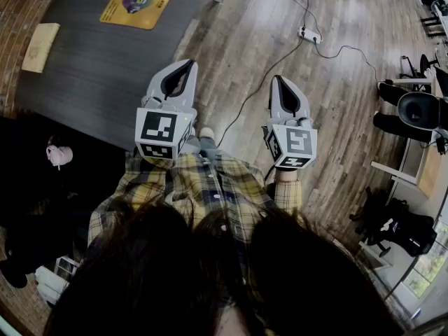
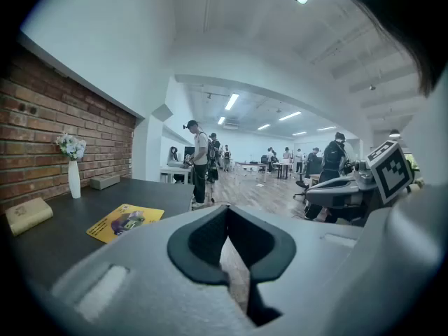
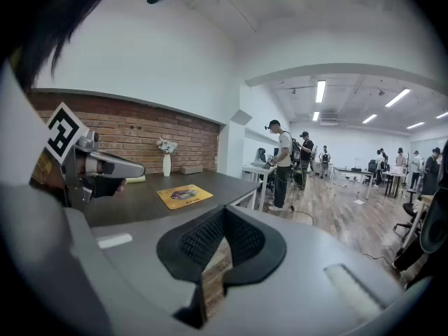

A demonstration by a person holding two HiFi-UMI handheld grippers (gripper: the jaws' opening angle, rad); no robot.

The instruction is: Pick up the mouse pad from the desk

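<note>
Left gripper (image 1: 183, 67): jaws together, nothing between them. Right gripper (image 1: 277, 81): jaws together, also empty. Both sit mid-frame in head view, by the near edge of the dark desk (image 1: 91, 75). Yellow mouse pad (image 1: 140, 0) lies flat on the desk at top of frame, well apart from the 2 grippers.

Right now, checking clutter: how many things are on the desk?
4: tan block, vase and grey box along the wall, mouse pad farther out. Others may be hidden.

Open office — desks (image 3: 217, 180), swivel chairs (image 1: 420, 110), strip lights (image 3: 320, 91).
</note>
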